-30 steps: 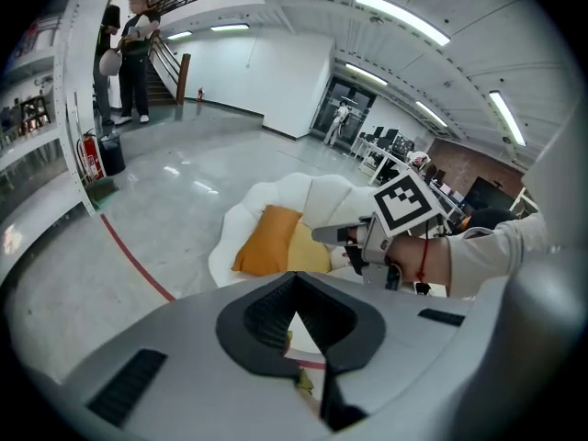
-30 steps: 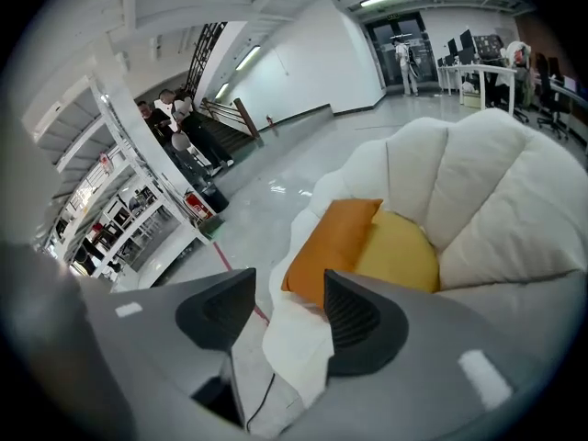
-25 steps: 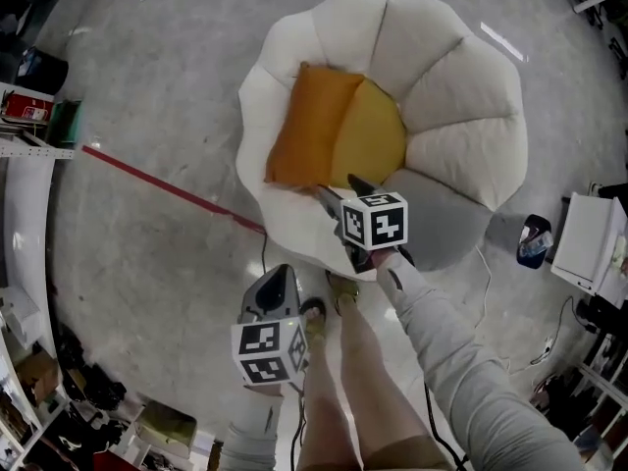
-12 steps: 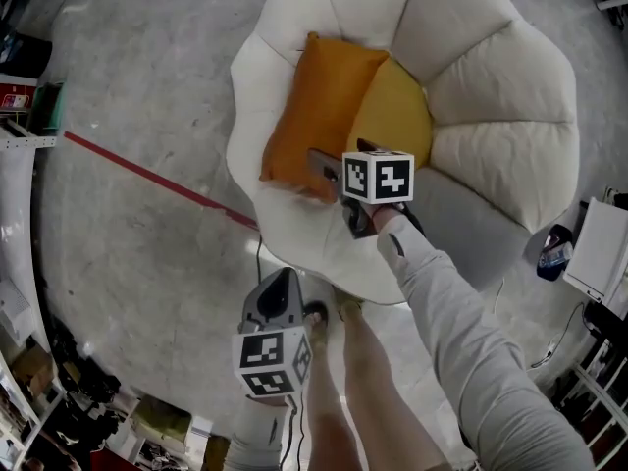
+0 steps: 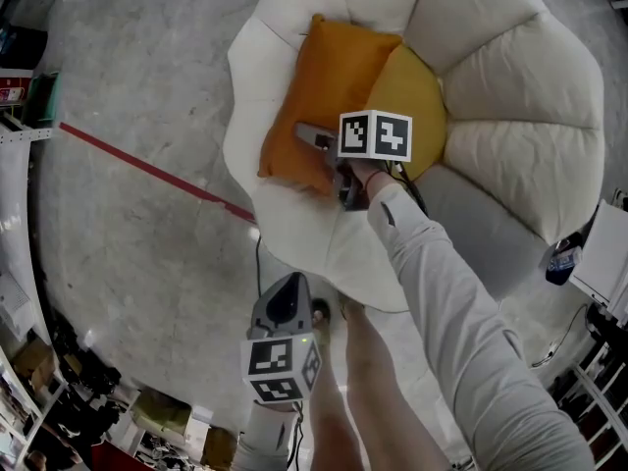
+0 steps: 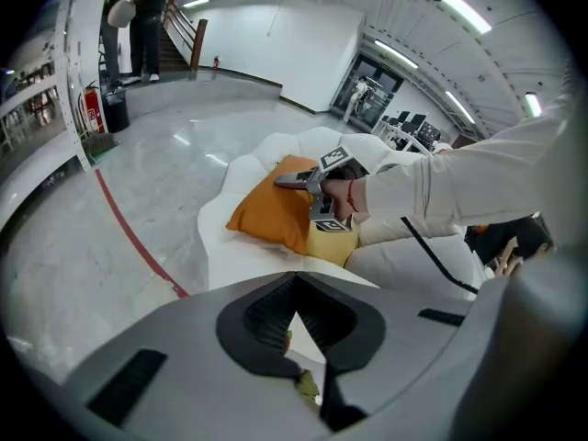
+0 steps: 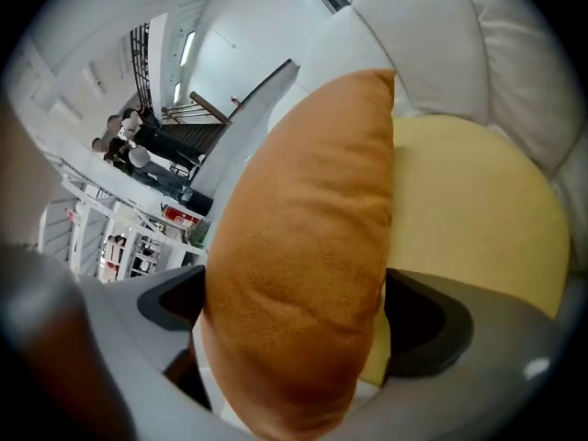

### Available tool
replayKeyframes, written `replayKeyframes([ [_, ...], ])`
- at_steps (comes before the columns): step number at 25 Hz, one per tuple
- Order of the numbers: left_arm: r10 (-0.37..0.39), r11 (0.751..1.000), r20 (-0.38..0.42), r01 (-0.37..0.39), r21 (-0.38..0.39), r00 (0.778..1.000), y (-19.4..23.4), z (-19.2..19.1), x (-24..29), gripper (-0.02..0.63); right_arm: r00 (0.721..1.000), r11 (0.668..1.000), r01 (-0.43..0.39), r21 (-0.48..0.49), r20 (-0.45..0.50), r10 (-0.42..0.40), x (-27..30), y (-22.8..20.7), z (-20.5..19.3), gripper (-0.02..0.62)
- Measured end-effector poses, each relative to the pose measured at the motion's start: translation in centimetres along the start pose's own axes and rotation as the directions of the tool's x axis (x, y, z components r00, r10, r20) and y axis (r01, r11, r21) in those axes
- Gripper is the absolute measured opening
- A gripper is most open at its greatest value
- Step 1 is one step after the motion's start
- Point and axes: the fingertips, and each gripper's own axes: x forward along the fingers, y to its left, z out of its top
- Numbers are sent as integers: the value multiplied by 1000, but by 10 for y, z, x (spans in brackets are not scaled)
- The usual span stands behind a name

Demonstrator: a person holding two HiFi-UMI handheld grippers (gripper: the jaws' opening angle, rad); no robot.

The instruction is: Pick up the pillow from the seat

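Observation:
An orange pillow [image 5: 324, 81] leans on its edge on the left side of a white petal-shaped chair [image 5: 510, 47], against the round yellow seat cushion [image 5: 417, 86]. My right gripper [image 5: 329, 165] is at the pillow's near corner. In the right gripper view the pillow [image 7: 312, 237] fills the gap between the two jaws, which are opening wide around it; the yellow cushion [image 7: 469, 209] lies just to its right. My left gripper [image 5: 284, 302] hangs low beside the person's legs, away from the chair, with its jaws [image 6: 294, 315] together and nothing in them.
A red line [image 5: 147, 170] runs across the grey floor left of the chair. The person's shoes [image 5: 319, 314] stand at the chair's front edge. Shelves [image 5: 20, 86] line the left side, and a white box [image 5: 601, 261] sits at the right. People [image 6: 138, 7] stand far off by a staircase.
The right gripper has moved forward over the chair's front edge to the pillow's near corner, and its jaws have spread around it. The left gripper has stayed low.

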Motion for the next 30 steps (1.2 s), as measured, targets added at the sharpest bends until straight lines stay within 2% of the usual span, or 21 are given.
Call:
replayKeyframes([
  [3,-4,1000,-7,4,3,1000,-5,-4,5,3,1000,999,-18,28,-21,18,9,1,-4,574],
  [10,-11,1000,4,11,-10,1000,-6,1,5,3,998,1000,-10,13,-61,11,14,5,-5,572],
  [11,-9,1000,5,9,-10,1000,-5,2,5,3,998,1000,-5,10,-65,6,13,5,-5,566],
  [14,-5,1000,11,5,-16,1000,-2,4,4,3,997,1000,9,0,-71,-9,9,7,-4,496],
  [18,-4,1000,15,4,-16,1000,0,9,-3,3,995,999,48,-3,-88,-48,0,12,-3,463],
  [25,-5,1000,8,5,9,1000,2,12,-23,3,990,994,110,13,-93,-108,-43,3,-18,459],
  [30,-12,1000,11,11,26,1000,-14,4,-51,3,986,989,147,26,-82,-145,-102,-2,-34,459],
])
